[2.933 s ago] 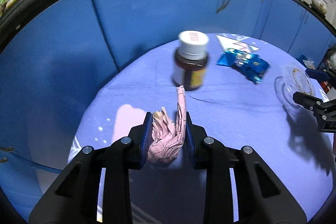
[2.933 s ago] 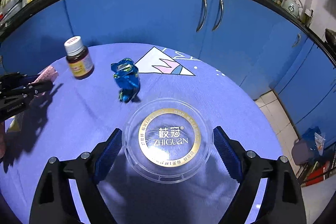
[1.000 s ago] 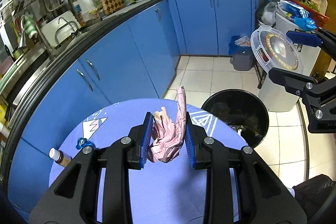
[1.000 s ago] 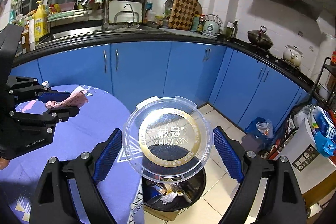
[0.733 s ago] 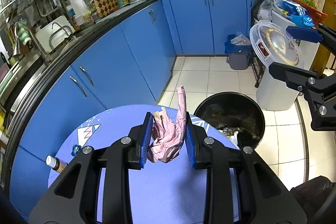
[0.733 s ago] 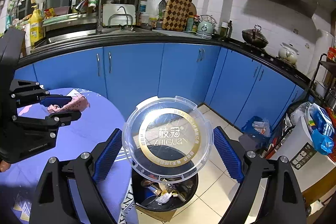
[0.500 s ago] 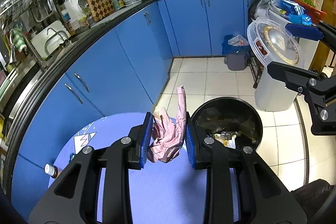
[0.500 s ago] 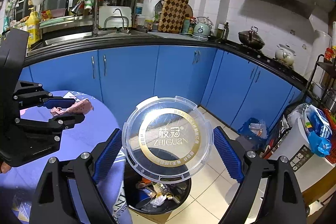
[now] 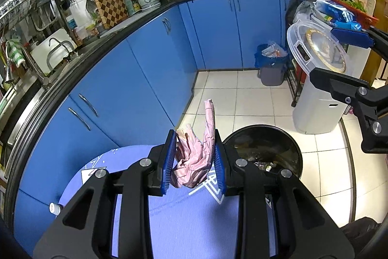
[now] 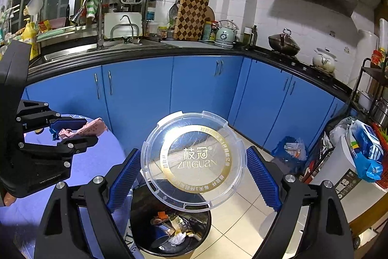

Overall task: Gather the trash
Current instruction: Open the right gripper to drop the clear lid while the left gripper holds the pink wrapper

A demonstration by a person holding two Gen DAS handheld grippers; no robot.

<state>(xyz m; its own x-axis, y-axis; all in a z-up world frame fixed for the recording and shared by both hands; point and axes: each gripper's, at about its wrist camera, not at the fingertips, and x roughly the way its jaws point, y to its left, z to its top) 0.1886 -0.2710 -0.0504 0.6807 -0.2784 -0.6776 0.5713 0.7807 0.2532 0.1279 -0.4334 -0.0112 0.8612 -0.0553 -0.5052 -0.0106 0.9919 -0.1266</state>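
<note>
1. My left gripper (image 9: 194, 159) is clamped on a crumpled pink paper wrapper (image 9: 194, 157). Its 2 blue pads stand fairly close together and press the wrapper from both sides. One twisted end of the wrapper sticks up above the pads.
2. In the right wrist view, the same left gripper (image 10: 72, 131) appears at the left edge, over the purple tablecloth (image 10: 92, 169), with the pink wrapper (image 10: 84, 129) poking out between its fingers.
3. My right gripper (image 10: 192, 162) stands wide and holds a round clear plastic lid (image 10: 192, 159) by its rim. The lid carries a gold ring and the printed word ZHIGUAN. Both blue pads touch the rim, 1 on each side.
4. In the left wrist view, the right gripper (image 9: 339, 55) shows at the right edge with the lid (image 9: 315, 47) tilted almost on edge.
5. A round black trash bin (image 10: 148, 239) sits on the tiled floor just beside the table edge. It already contains mixed scraps. The lid hangs above its opening in the right wrist view.
6. In the left wrist view, the bin (image 9: 288, 145) lies just right of the left gripper's tips; the wrapper is over the table edge, beside the bin.
7. A small white-capped bottle (image 9: 54, 208) stands on the table at the lower left.
</note>
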